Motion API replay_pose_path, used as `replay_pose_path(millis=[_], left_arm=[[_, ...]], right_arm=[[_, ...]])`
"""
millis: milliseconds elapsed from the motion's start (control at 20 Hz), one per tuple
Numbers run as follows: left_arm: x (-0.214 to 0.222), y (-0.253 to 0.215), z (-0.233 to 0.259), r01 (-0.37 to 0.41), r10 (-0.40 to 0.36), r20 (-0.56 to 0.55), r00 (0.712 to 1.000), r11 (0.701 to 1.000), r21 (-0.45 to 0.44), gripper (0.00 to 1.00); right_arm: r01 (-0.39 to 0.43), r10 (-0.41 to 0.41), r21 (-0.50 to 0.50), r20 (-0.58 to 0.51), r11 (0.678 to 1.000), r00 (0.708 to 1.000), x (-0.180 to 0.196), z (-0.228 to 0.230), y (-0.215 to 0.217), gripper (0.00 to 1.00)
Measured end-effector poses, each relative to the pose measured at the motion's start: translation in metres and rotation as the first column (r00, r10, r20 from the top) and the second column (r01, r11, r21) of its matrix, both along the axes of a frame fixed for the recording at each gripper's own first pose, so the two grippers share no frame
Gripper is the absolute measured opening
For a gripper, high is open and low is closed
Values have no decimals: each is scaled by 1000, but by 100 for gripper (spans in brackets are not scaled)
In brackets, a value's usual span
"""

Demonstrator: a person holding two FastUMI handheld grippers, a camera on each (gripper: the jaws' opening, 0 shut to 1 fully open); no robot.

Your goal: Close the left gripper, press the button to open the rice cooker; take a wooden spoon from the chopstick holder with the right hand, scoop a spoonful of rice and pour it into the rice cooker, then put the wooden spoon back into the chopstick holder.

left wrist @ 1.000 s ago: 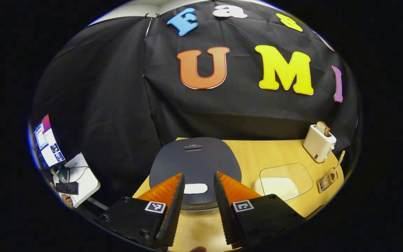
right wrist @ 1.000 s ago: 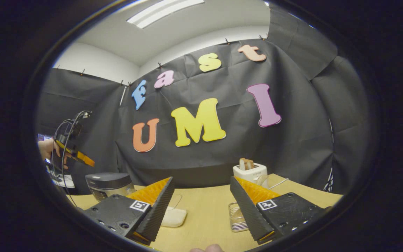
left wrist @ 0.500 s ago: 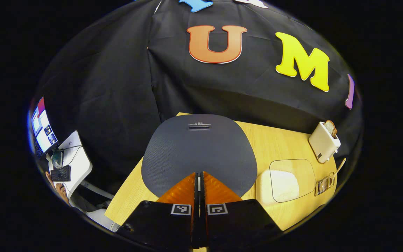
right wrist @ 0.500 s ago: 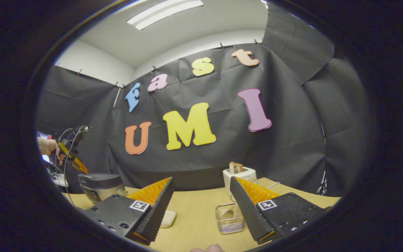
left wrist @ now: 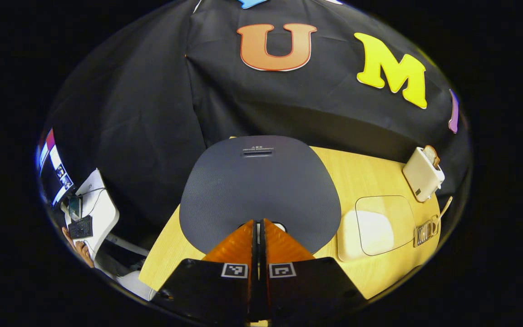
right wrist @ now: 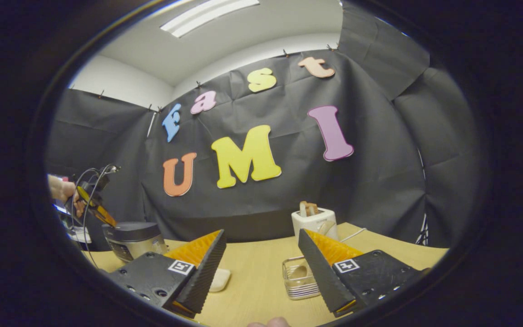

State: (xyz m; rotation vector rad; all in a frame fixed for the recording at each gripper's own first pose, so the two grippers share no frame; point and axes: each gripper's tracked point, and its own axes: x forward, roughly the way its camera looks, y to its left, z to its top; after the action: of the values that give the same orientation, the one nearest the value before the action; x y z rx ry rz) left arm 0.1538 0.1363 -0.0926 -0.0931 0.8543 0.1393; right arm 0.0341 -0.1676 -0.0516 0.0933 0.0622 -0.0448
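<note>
The rice cooker has a dark grey lid that lies closed under my left gripper. This gripper is shut, its tips right at the white button on the lid's front edge. The right gripper view has the cooker at far left, with the left gripper slanting down onto it from a hand. My right gripper hangs open above the table with nothing between its fingers. The clear chopstick holder stands just beyond its right finger, the wooden spoon inside it. The spoon's handle sticks up from the holder.
A shallow container of white rice sits right of the cooker on the wooden table. A white toaster with bread stands at the back right. Off the table's left edge are a small desk with a keyboard and a screen.
The left gripper went from open to shut and came down closer over the cooker's front edge. The right gripper stayed open and shifted only slightly.
</note>
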Motion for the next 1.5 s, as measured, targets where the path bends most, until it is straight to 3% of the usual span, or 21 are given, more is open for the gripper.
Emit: replay_pose_path(millis=[250,350,500,600,800,950,1150,1450,1500], left_arm=[[6,-7,13,8,-8,52,999,1000,-4,3],[12,-20,34,27,-27,122,992,1000,2,39],[25,-9,81,-11,-32,280,960,988,153,87],[26,-7,111,-38,-30,371,928,984,176,98],[8,-19,134,-36,-39,427,903,985,166,97],[-6,-27,155,-56,-64,530,846,976,209,97],[-27,-61,160,-28,-78,613,786,986,161,97],[-55,-110,132,41,-146,642,753,983,176,97],[-60,-120,126,54,-151,647,747,984,167,92]], right_arm=[[-14,14,-4,14,1000,1000,-5,13,5,99],[-4,5,-22,33,1000,999,-10,22,3,95],[32,-30,-29,57,999,998,-15,31,-7,95],[46,-44,-21,57,999,997,-17,34,-11,95],[70,-69,-16,69,997,995,-22,45,-24,95],[96,-92,-43,79,994,993,-23,54,-37,95],[129,-125,-93,47,987,991,-22,55,-56,95],[125,-128,-84,-34,989,991,-21,40,-70,95],[126,-130,-80,-51,989,990,-21,36,-72,95]])
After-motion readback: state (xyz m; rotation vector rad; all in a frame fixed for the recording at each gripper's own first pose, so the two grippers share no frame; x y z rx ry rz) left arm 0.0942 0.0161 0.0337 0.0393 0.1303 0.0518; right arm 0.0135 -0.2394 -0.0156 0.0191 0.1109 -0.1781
